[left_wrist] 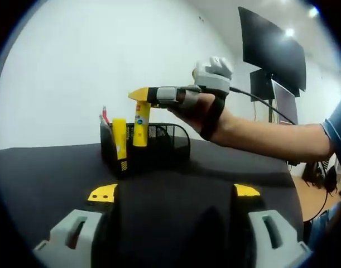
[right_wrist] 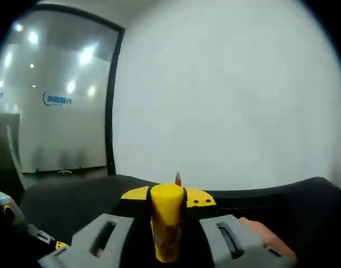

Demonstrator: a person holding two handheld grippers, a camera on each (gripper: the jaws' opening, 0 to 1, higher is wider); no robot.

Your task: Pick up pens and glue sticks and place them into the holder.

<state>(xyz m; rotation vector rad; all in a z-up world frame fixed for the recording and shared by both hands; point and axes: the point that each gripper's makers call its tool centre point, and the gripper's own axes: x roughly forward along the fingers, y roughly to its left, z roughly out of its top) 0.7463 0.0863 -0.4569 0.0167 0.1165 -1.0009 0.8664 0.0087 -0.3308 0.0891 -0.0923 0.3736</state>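
On the black desk (left_wrist: 47,167), the left gripper (left_wrist: 176,192) waits near and low with its jaws spread and nothing between them. Farther, the mesh holder (left_wrist: 159,146) has a yellow glue stick (left_wrist: 119,137) and what seems a red pen (left_wrist: 105,116). Right of these, the right gripper (left_wrist: 140,96) pinches a second glue stick (left_wrist: 140,123) upright over the holder; next it must go down and release.

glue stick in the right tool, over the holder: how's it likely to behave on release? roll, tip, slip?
Probably rigid: the glue stick hangs upright and straight, pinched by the right tool near its cap. Smooth round plastic, so it may slip if the grip loosens. Dropped into the mesh holder, it would likely lean on a wall, like the yellow stick already inside; laid on the table, it would probably roll.
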